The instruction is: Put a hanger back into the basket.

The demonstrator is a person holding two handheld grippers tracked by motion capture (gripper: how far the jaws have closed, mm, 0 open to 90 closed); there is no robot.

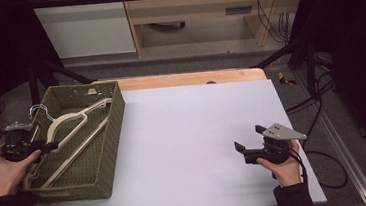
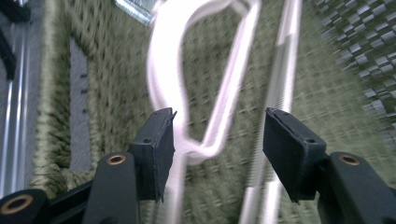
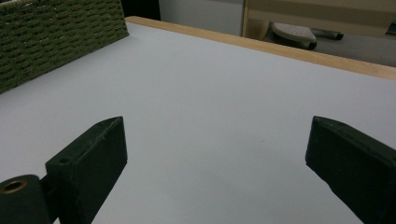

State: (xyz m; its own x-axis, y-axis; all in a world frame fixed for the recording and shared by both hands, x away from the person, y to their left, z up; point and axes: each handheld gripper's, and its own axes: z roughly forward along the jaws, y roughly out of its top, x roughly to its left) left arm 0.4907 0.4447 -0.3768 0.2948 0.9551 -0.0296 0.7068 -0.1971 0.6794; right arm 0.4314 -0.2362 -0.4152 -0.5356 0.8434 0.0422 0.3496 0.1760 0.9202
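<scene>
From the high view, the left gripper [image 1: 49, 146] hung over the near-left wall of the green basket [image 1: 110, 154], where the pale hanger [image 1: 73, 130] lay just ahead of it; it looked light, stiff and smooth, best pinched on a thin arm; the right gripper [image 1: 241, 148] rested well apart. In the left gripper view, the jaws stood half open, one pad touching the hanger [image 2: 205, 93], nothing clamped. In the right gripper view, the jaws gaped wide over the bare white table [image 3: 210, 116], empty.
</scene>
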